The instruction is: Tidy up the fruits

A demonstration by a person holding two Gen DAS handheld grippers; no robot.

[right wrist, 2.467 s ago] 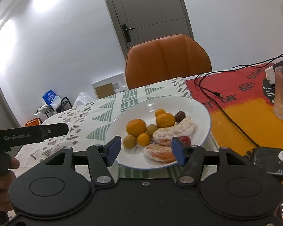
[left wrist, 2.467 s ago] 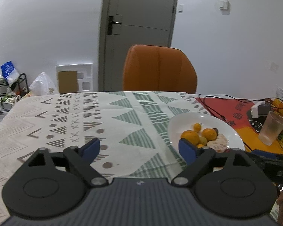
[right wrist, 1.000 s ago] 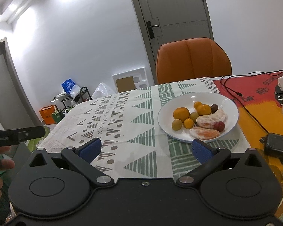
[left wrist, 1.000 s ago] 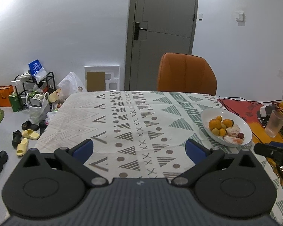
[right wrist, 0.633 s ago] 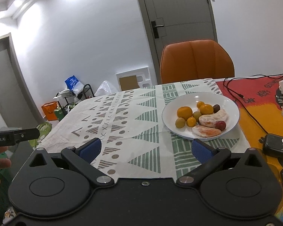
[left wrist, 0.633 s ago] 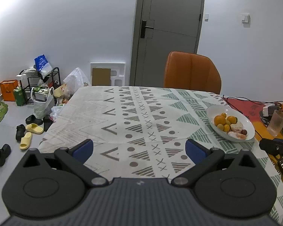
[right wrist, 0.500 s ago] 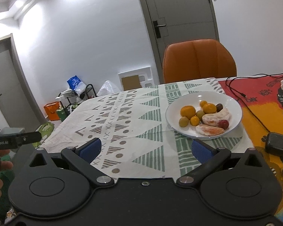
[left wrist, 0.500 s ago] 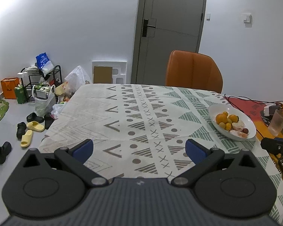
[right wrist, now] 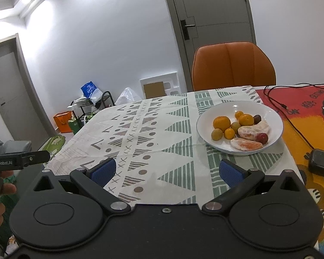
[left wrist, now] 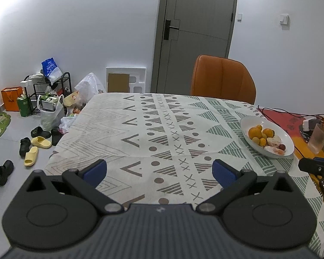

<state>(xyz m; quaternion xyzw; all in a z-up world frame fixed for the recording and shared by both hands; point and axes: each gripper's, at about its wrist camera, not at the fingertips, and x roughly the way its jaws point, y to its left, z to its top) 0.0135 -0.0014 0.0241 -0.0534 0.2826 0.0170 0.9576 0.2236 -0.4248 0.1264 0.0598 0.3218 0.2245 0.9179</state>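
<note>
All the fruit (right wrist: 240, 128) sits in the plate (right wrist: 274, 116) on the far right, and your left gripper (left wrist: 159, 171) and right gripper (right wrist: 167, 171) are wide and hold nothing, so the job looks done.

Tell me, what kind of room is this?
Most likely a dining corner in someone's home: a table under a patterned cloth with a white plate of fruit, an orange chair pulled up to it, and slippers and shopping bags on the floor near the door.
</note>
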